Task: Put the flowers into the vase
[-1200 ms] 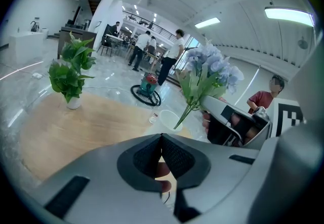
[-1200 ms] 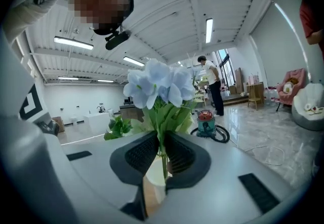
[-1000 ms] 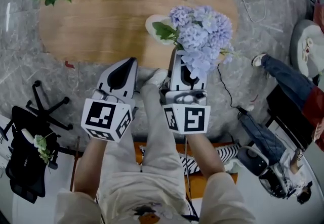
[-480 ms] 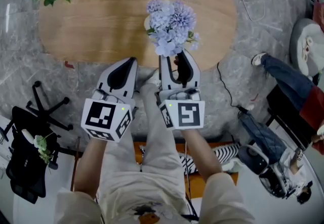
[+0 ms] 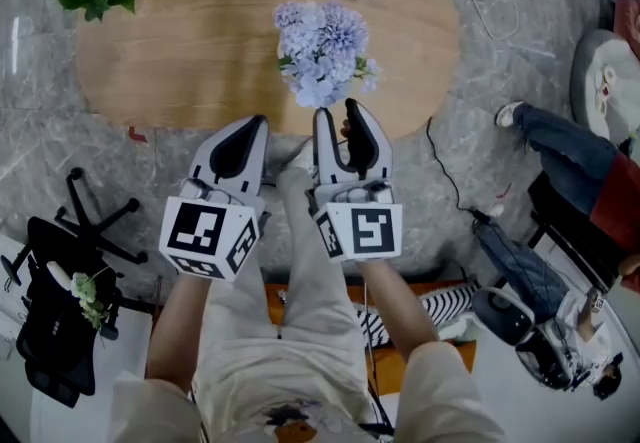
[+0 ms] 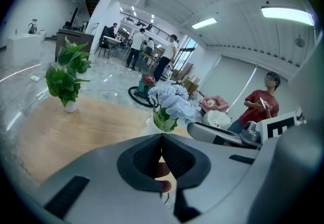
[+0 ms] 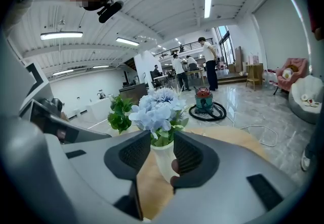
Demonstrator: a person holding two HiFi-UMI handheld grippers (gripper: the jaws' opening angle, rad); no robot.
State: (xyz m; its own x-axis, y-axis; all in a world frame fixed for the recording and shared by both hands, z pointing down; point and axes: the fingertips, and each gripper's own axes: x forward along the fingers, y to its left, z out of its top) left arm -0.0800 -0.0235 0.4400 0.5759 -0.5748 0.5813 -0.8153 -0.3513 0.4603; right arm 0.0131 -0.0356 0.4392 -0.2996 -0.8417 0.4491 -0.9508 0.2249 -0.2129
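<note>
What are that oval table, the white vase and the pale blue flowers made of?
Oval table: light wood or veneer, matt, with visible grain. White vase: smooth, opaque, probably ceramic, maybe plastic. Pale blue flowers: possibly artificial fabric, given very uniform petals; can't be sure.

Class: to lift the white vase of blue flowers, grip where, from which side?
Probably grip the white vase by its body below the rim, coming level from the side. It stands upright; the flowers spread over its top, blocking approach from above.
</note>
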